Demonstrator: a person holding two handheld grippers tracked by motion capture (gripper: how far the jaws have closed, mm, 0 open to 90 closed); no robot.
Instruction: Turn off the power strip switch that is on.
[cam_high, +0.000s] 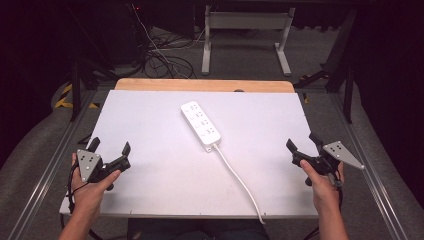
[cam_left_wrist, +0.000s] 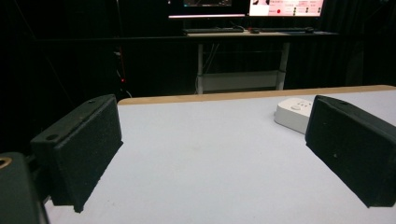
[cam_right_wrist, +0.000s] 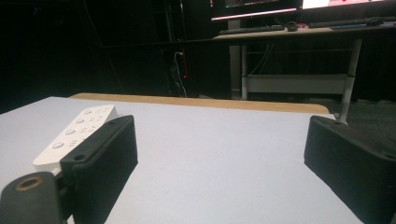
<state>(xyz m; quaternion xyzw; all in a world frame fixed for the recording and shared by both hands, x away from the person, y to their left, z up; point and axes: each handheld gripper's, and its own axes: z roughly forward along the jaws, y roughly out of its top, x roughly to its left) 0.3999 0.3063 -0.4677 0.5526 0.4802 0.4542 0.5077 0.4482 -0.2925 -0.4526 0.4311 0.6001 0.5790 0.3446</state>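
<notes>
In the high view, a white power strip (cam_high: 200, 126) is lying flat in the middle of the white table (cam_high: 150, 180). It is lying at a slant, and its white cord (cam_high: 240, 180) is running from its near end down to the front edge of the table. A person is holding the left gripper (cam_high: 110, 147) over the near left corner of the table. Its jaws are standing wide apart with nothing between them. The person's other hand is holding the right gripper (cam_high: 303, 142) over the near right side. Its jaws are also standing wide apart and are gripping nothing. Both grippers are staying well apart from the power strip, one on each side of it. A strip of brown wood (cam_high: 205, 85) is showing along the far edge of the table.

In the left gripper view, the two black jaws are rising from the bottom, spread wide. Bare table is lying between them. One end of the power strip (cam_left_wrist: 293, 114) is peeking out just beside the right-hand jaw, farther off.

In the right gripper view, the jaws are spread wide again over bare table. The power strip (cam_right_wrist: 74, 133) is lying behind the left-hand jaw, which is hiding its near end.
</notes>
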